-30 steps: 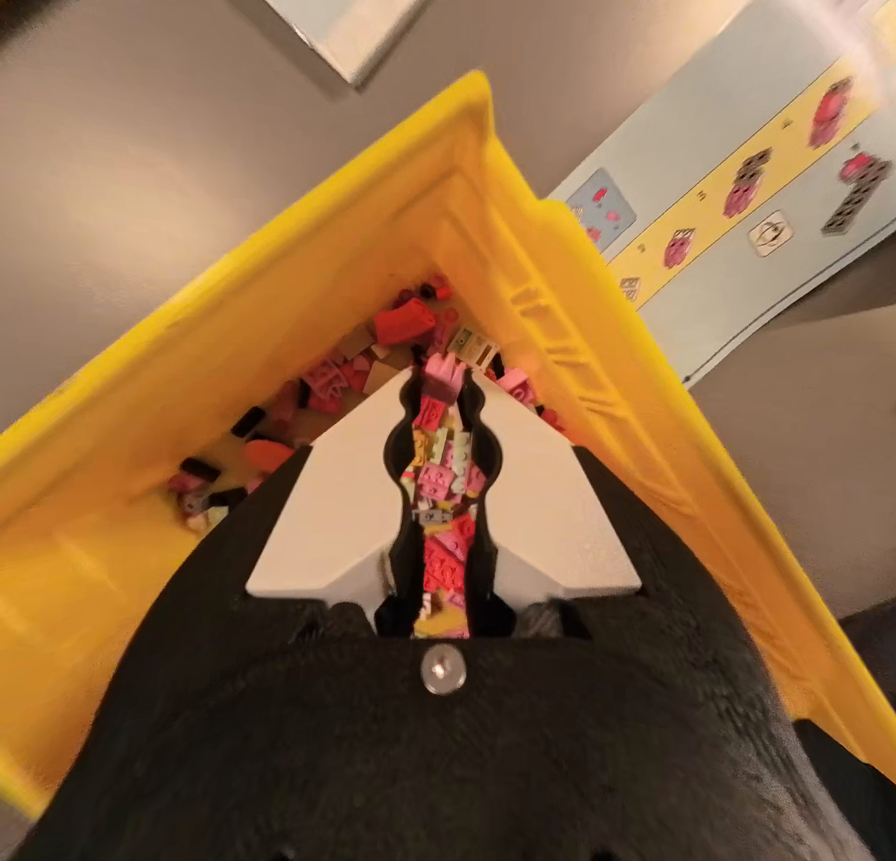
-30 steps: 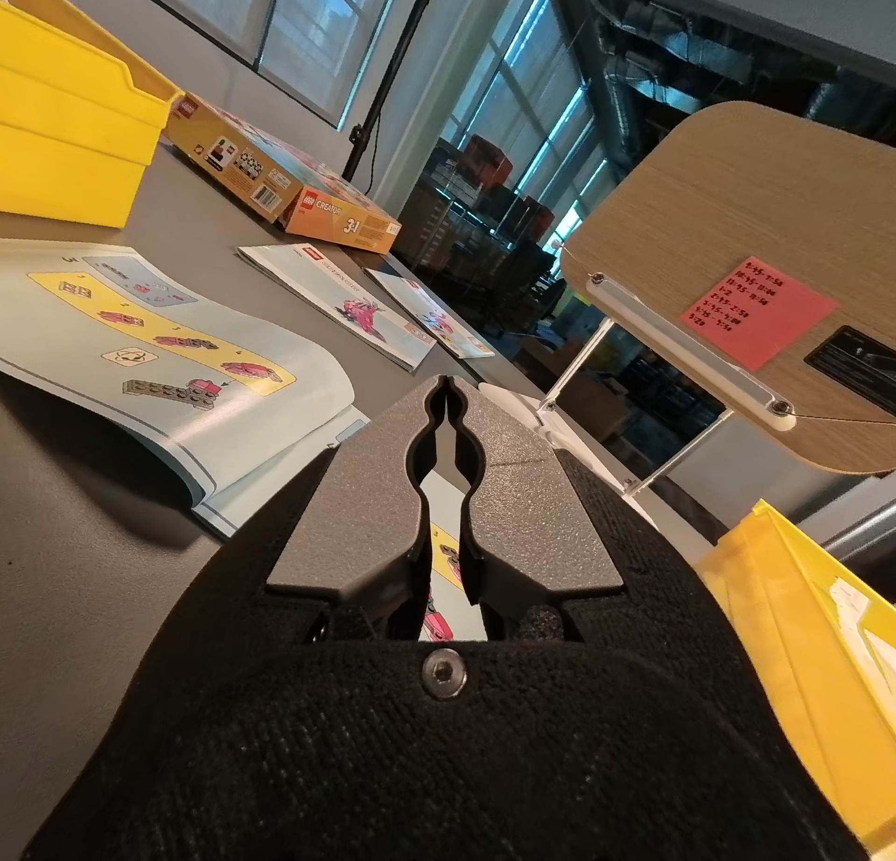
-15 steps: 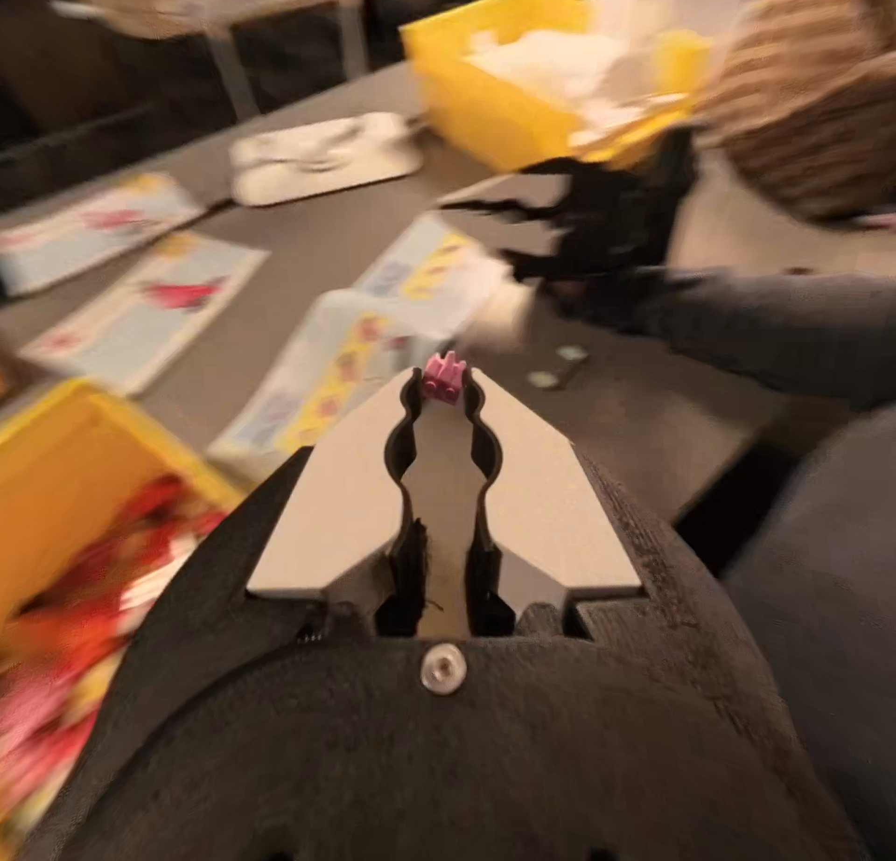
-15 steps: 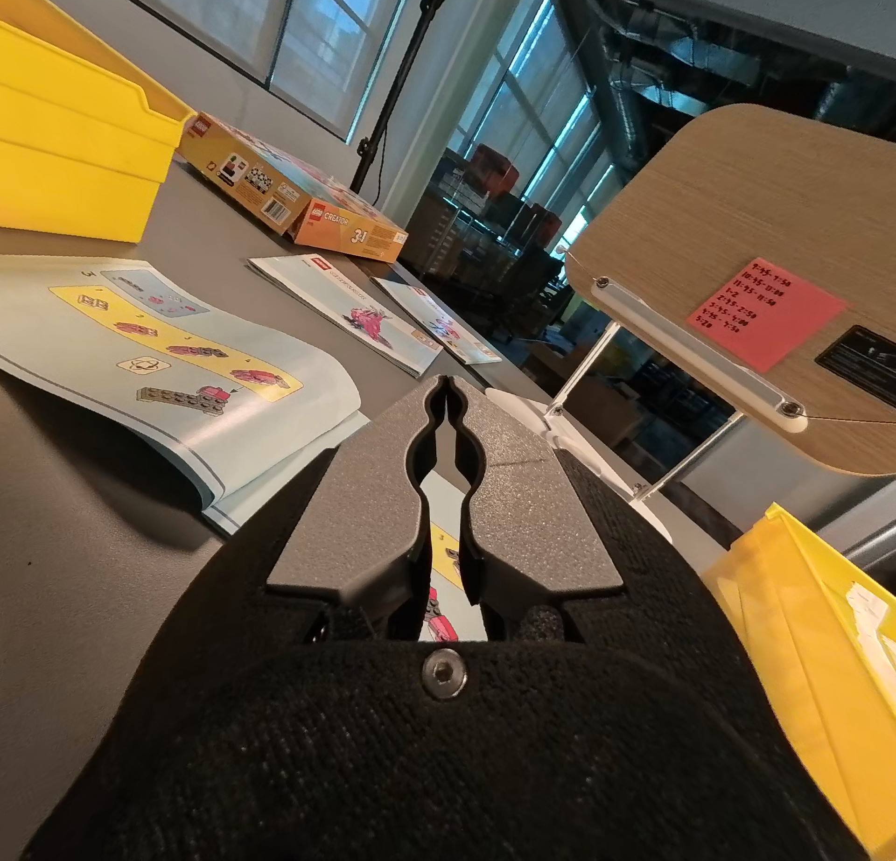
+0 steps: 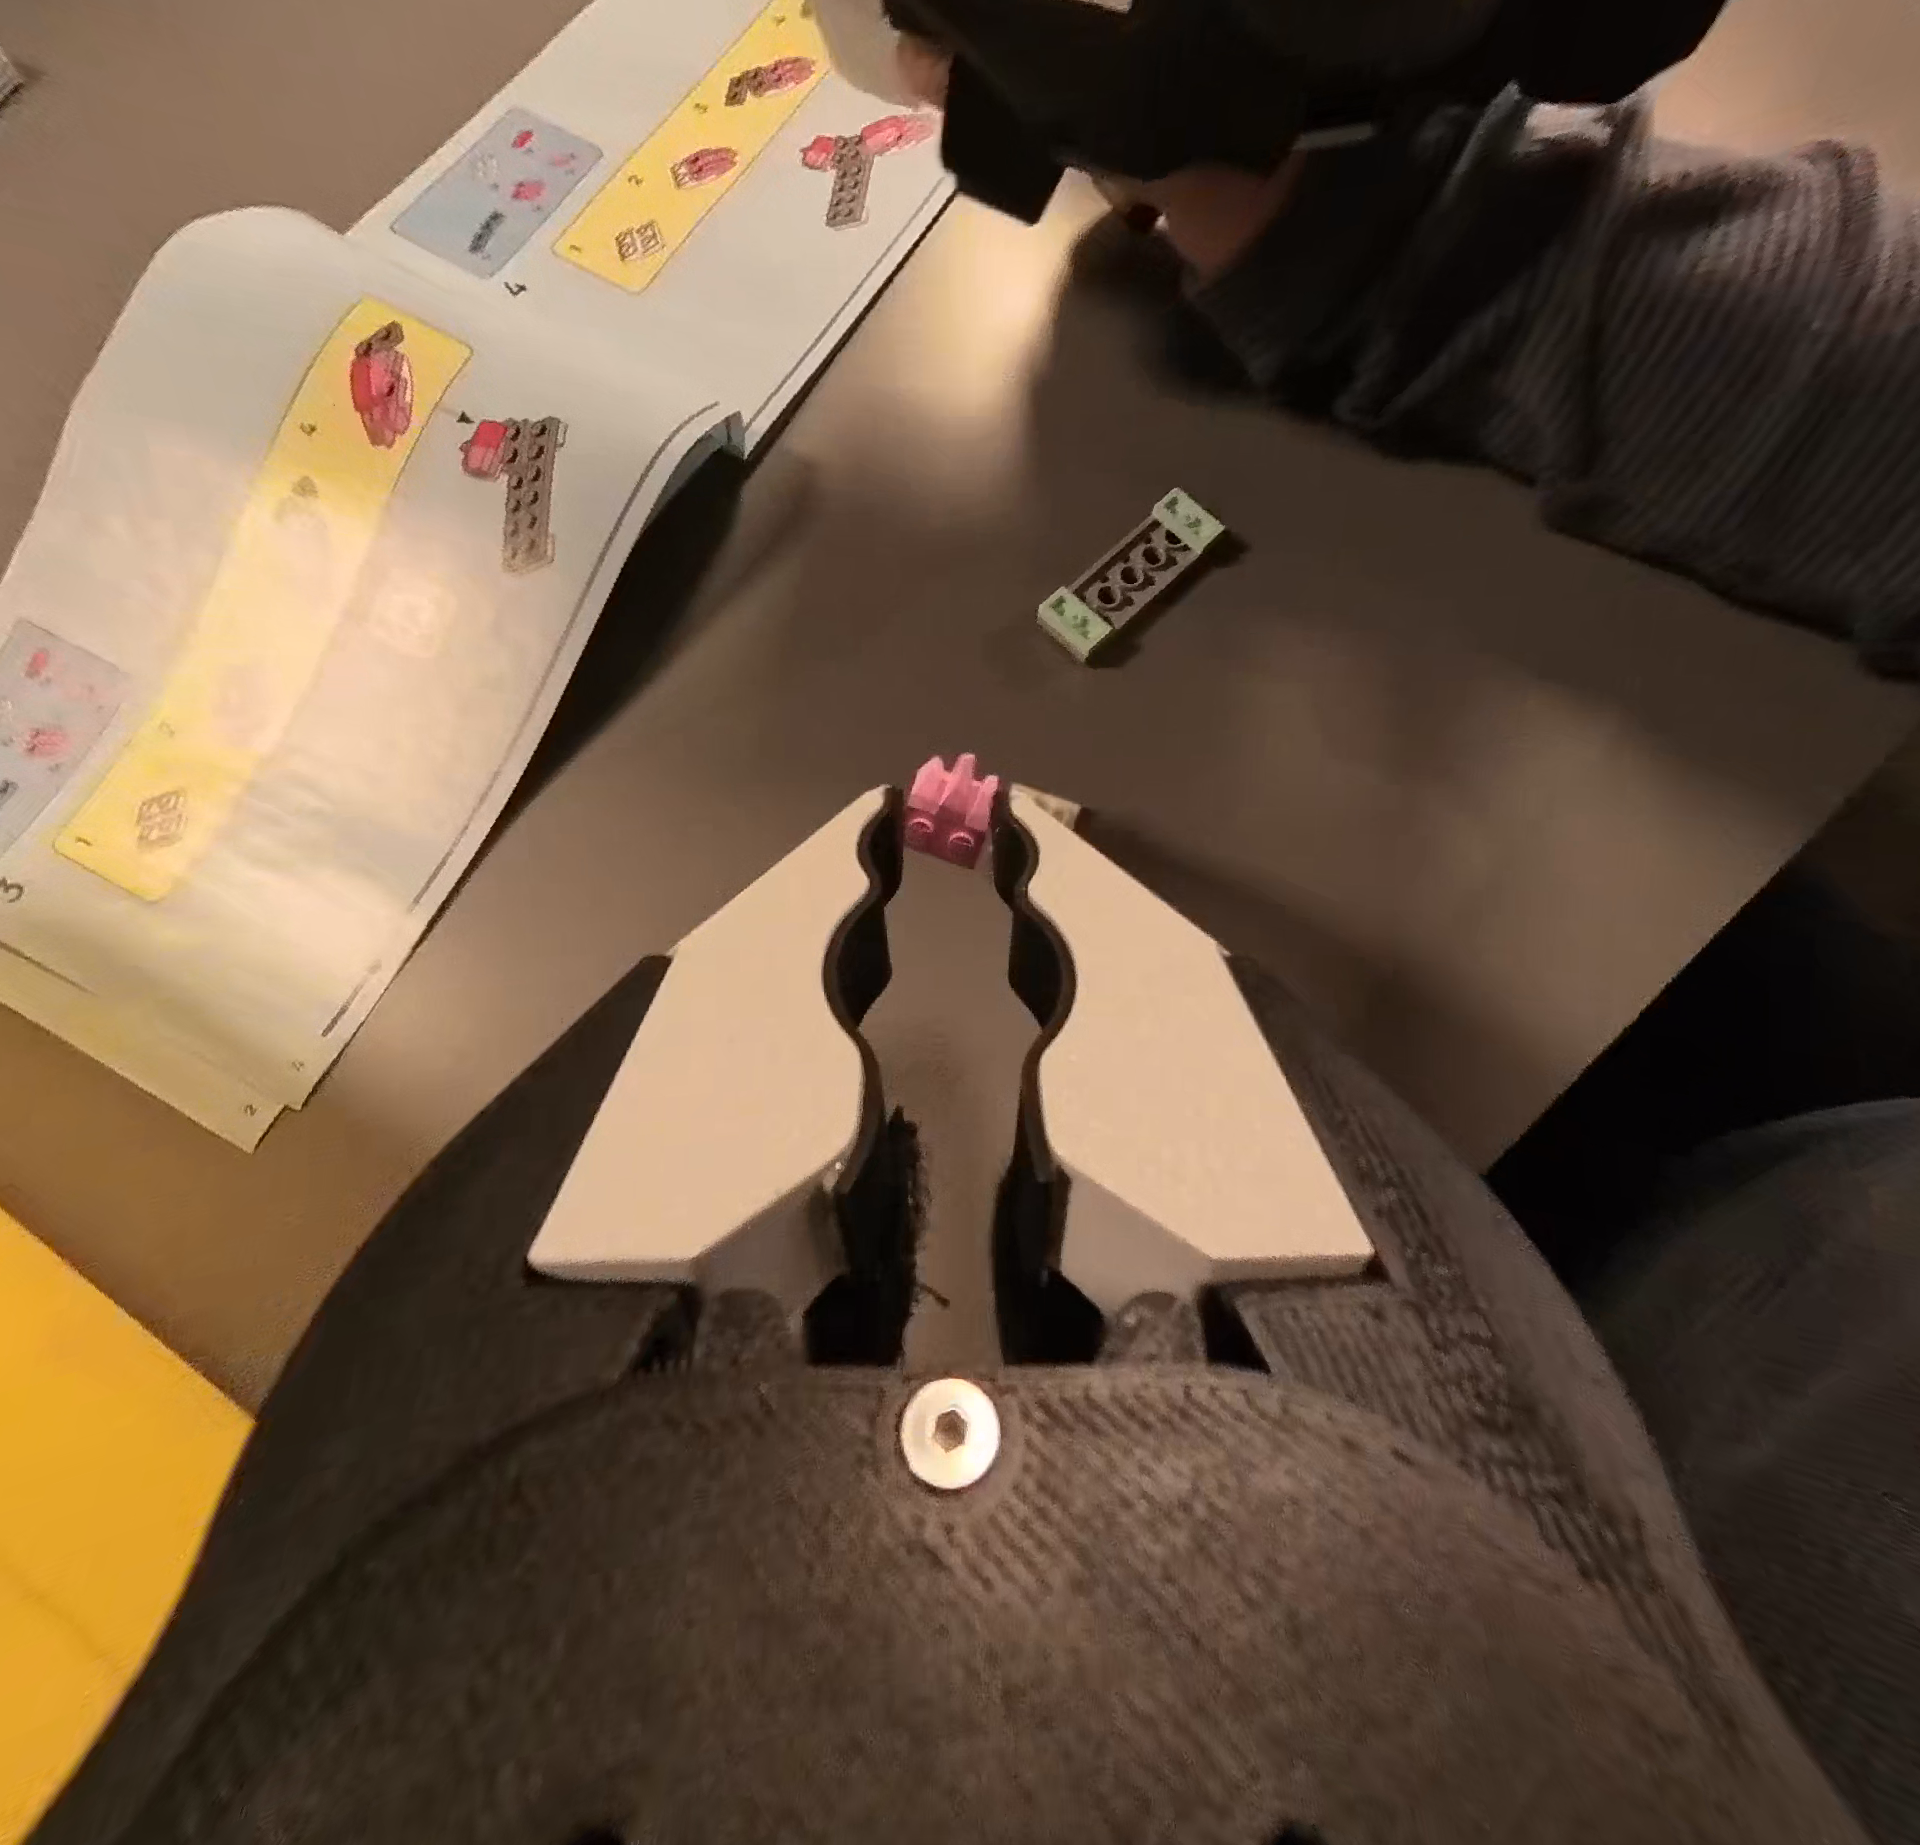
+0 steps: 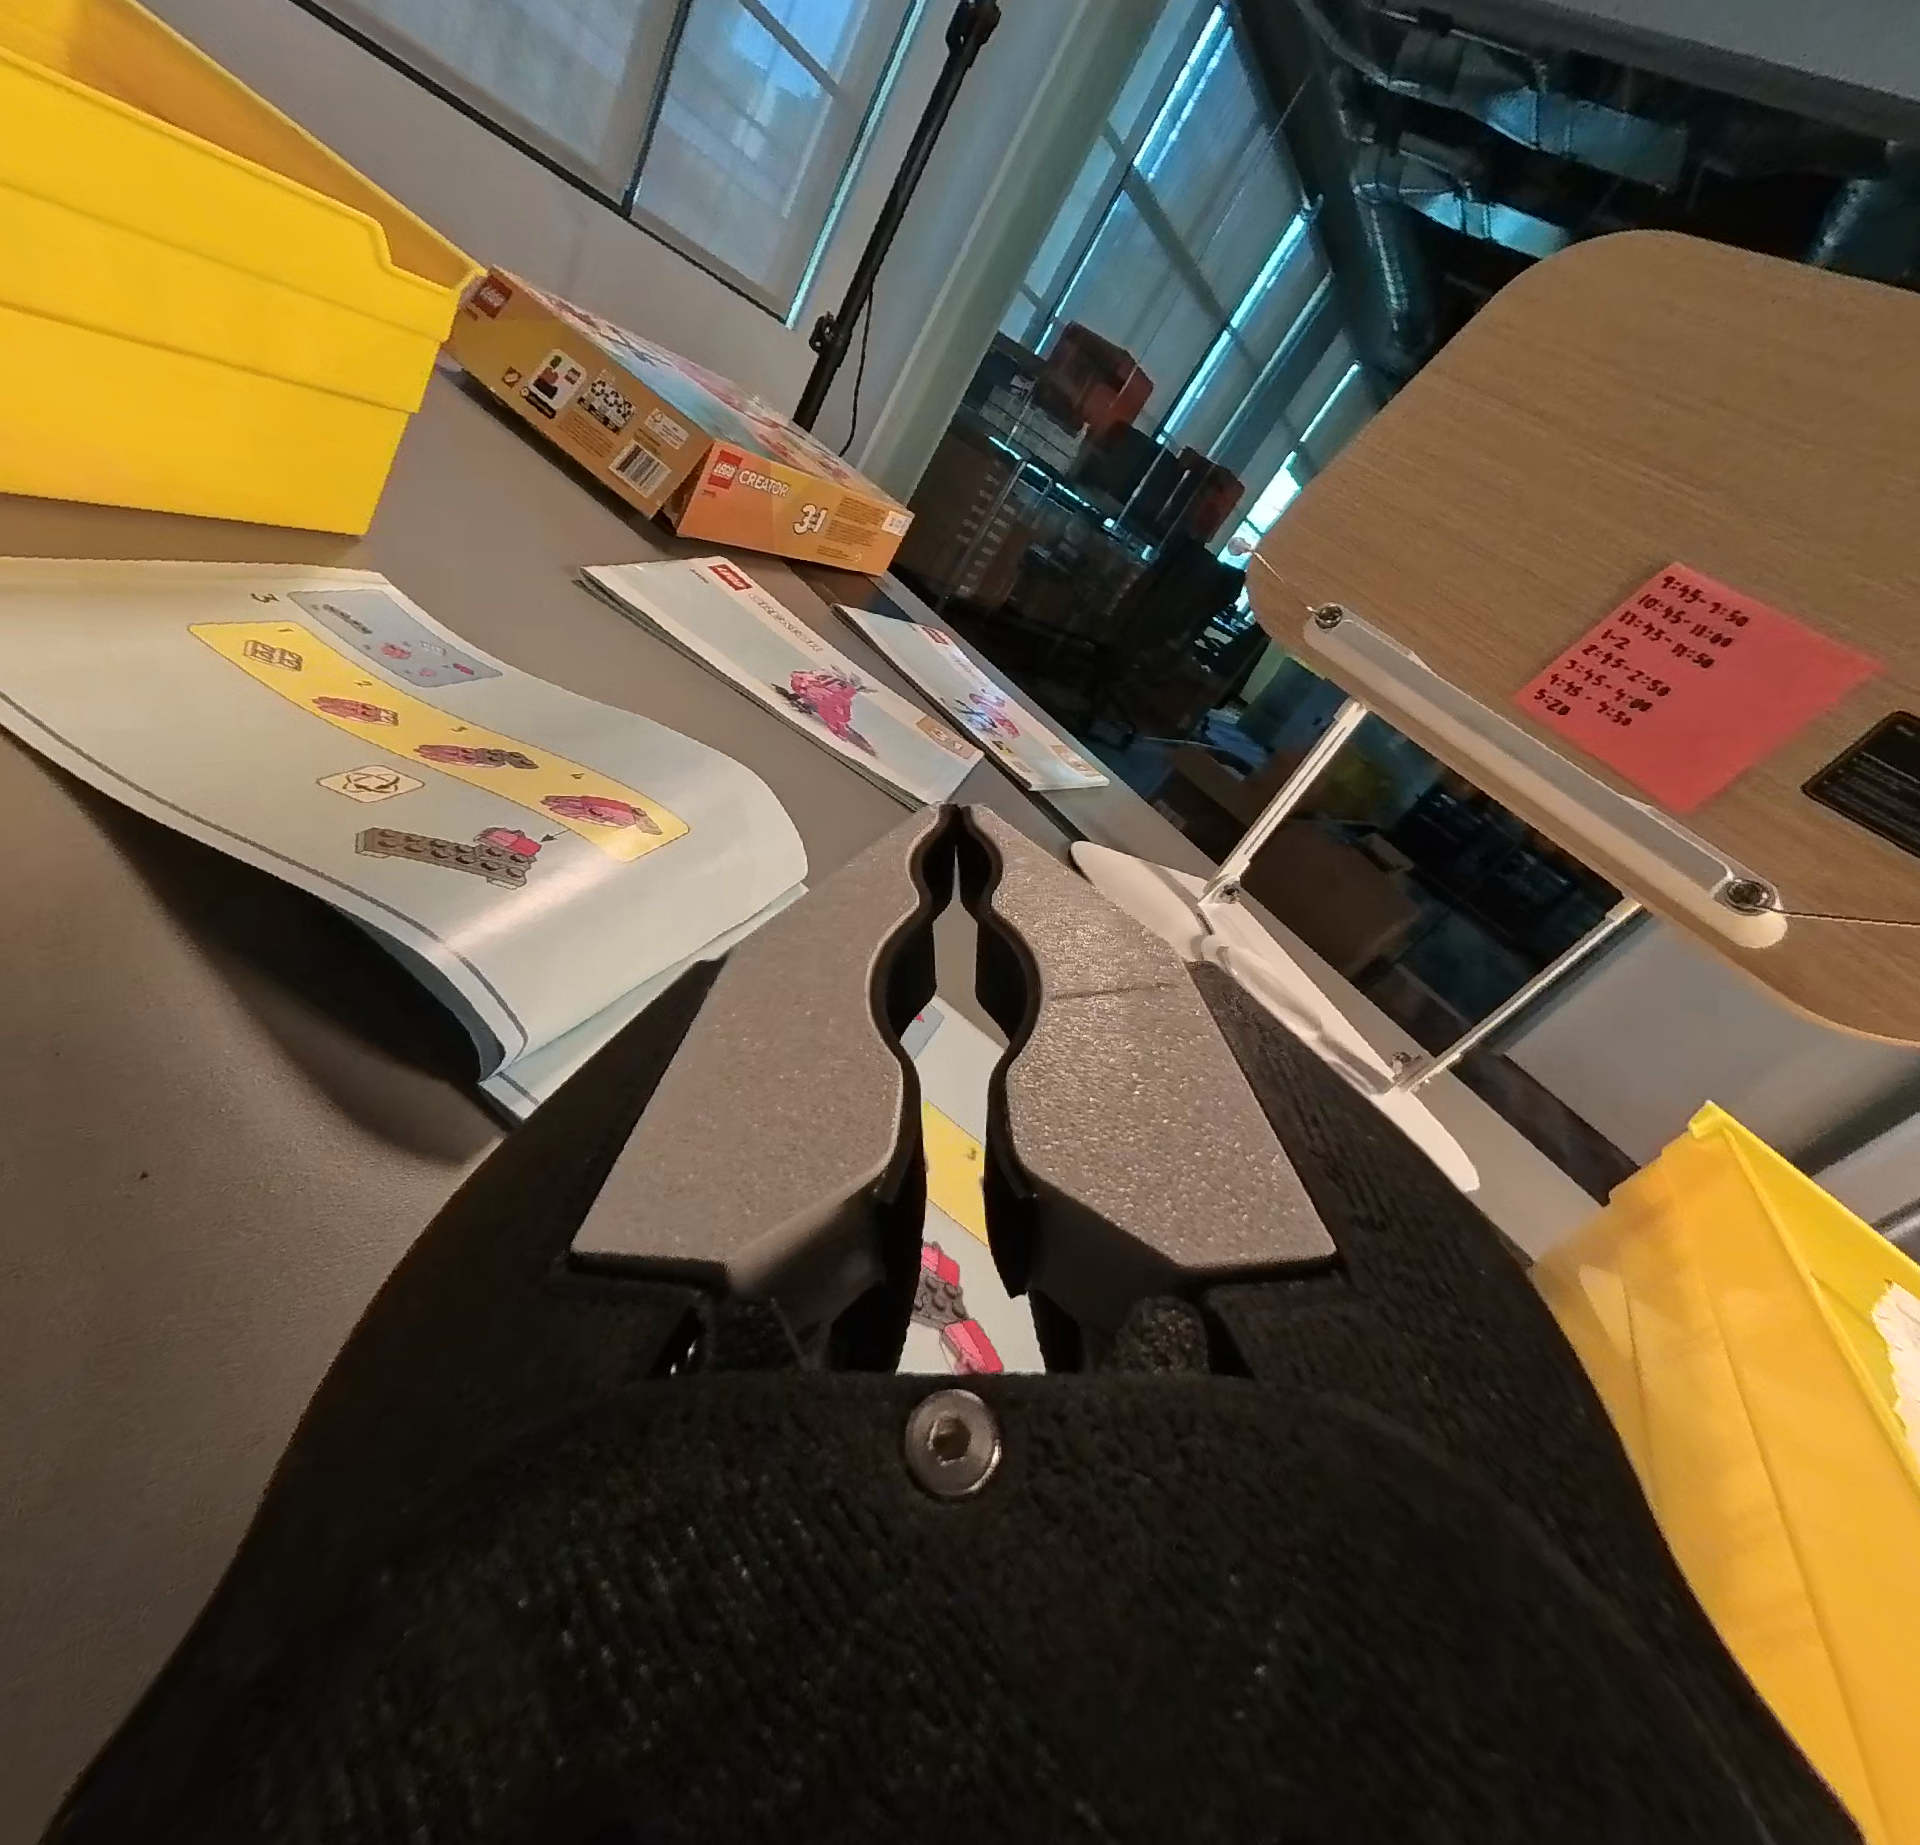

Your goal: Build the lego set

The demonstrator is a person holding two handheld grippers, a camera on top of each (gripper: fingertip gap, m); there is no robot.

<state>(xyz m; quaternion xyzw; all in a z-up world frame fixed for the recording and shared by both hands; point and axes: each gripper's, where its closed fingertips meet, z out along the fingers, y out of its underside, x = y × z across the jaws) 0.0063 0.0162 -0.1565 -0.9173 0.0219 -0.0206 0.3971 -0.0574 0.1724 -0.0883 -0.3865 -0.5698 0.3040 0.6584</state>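
Observation:
My left gripper (image 5: 943,821) is shut on a small pink brick (image 5: 948,814), pinched at its fingertips above the grey table (image 5: 1299,798). A dark grey plate with pale green ends (image 5: 1132,575) lies on the table a little beyond it to the right. An open instruction booklet (image 5: 343,507) lies to the left. My right gripper (image 6: 956,821) is shut with nothing between its tips, low over the table beside the same booklet (image 6: 343,756). It also shows in the left wrist view (image 5: 1195,50) at the top, held by a person's hand.
A yellow bin corner (image 5: 94,1483) sits at lower left. Stacked yellow bins (image 6: 187,341), an orange box (image 6: 675,455), two closed booklets (image 6: 790,694), a white stand with a wooden board (image 6: 1621,590) and another yellow bin (image 6: 1766,1432) show in the right wrist view. A sleeve (image 5: 1662,372) rests on the table's right. About 20 centimetres separates my left fingertips from my right.
My left gripper lifted the pink brick out of the yellow bin of bricks and swung right, over the table near the grey plate. My right gripper barely moved and stayed shut.

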